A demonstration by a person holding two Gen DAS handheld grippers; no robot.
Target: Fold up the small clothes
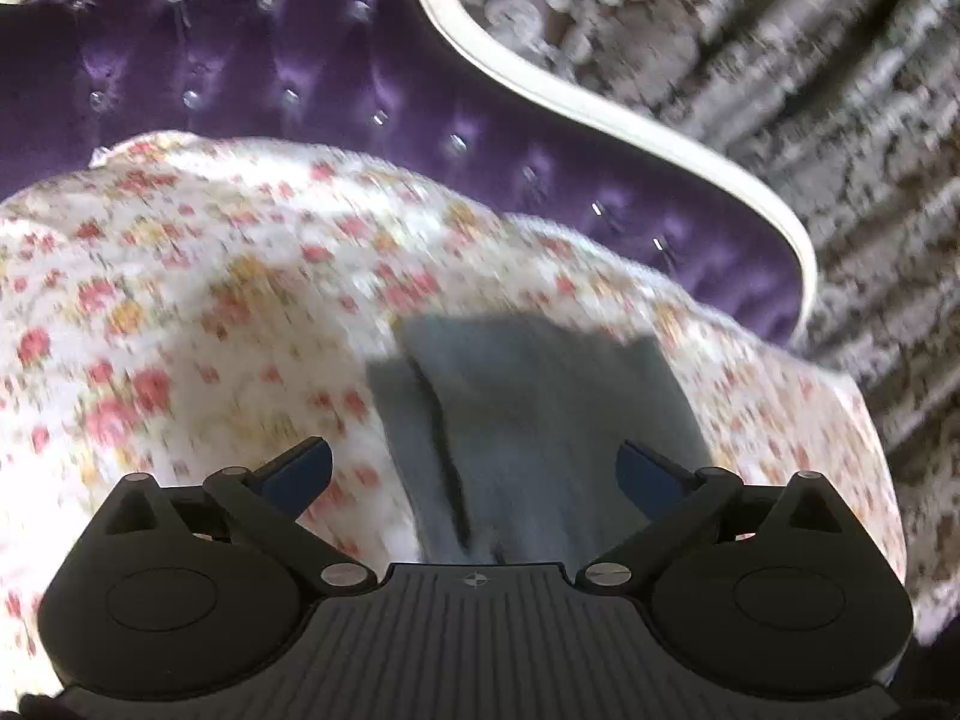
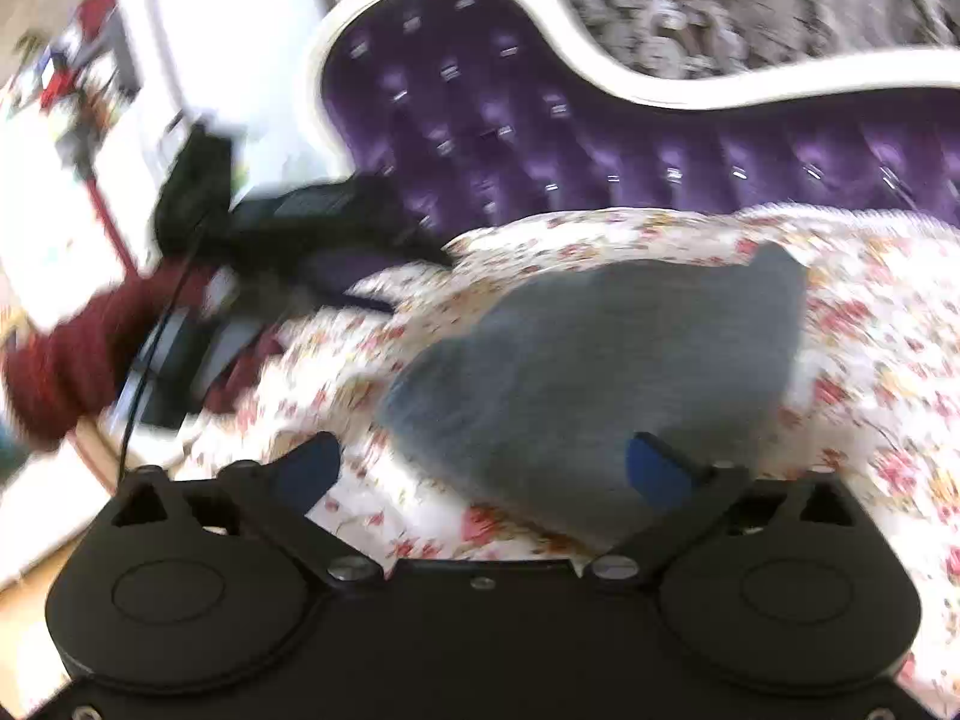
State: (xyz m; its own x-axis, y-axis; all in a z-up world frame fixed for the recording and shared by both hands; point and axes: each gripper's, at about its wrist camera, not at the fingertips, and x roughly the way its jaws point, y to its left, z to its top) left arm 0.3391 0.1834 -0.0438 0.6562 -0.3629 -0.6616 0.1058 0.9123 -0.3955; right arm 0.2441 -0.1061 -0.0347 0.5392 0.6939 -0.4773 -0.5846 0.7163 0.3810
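A small grey garment [image 1: 540,408] lies folded on a floral bedsheet [image 1: 180,312], with a dark crease running down its left part. My left gripper [image 1: 474,474] hovers over its near edge, jaws wide open, nothing pinched between the blue pads. In the right wrist view the same grey garment [image 2: 600,372] lies flat on the floral sheet [image 2: 870,360]. My right gripper [image 2: 486,471] stands open above its near corner, and the cloth lies below the pads, not gripped. Both views are blurred by motion.
A purple tufted headboard [image 1: 270,78] with a white frame [image 1: 600,114] rises behind the bed, in front of a grey patterned wall. In the right wrist view, the other gripper [image 2: 288,222], held by a person's dark red sleeve [image 2: 66,354], is at the left.
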